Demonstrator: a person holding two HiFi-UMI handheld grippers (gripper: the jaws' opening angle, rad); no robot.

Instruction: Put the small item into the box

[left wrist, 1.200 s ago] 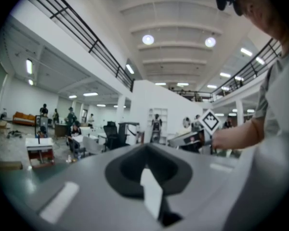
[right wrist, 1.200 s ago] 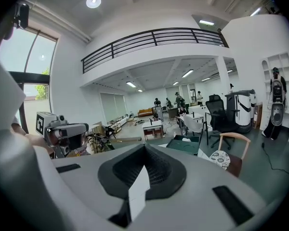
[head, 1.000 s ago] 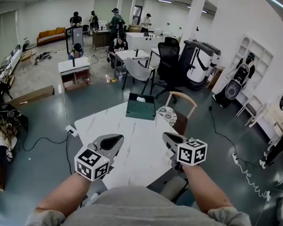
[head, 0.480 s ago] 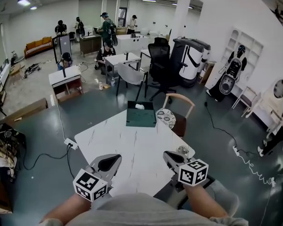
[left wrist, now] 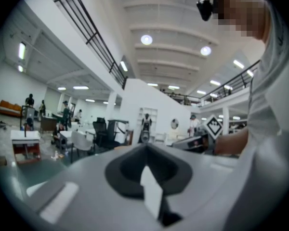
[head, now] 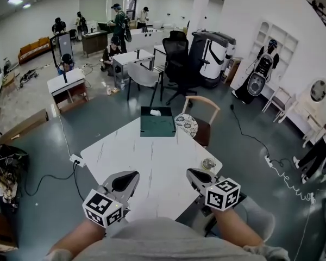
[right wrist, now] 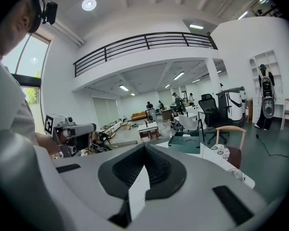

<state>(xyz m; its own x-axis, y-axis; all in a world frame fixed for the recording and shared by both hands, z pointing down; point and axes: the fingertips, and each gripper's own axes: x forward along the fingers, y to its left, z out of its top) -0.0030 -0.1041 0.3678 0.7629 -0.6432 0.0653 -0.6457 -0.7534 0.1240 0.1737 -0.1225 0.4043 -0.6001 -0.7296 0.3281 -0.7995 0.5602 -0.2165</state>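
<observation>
A dark green open box stands at the far end of the white table; something small and white lies at its back edge. A small round clear item sits at the table's right edge. My left gripper and right gripper hover side by side over the near edge, both shut and empty. In the right gripper view the jaws meet, with the box and the round item ahead on the right. The left gripper points over the room, jaws together.
A wooden chair with a patterned cushion stands at the table's far right corner. A cable and power strip lie on the floor to the left. Desks, office chairs and several people fill the room beyond.
The head view has drawn back and tilted, so more of the table shows. Both grippers stay shut near the near edge, a little lower in the view than a second ago.
</observation>
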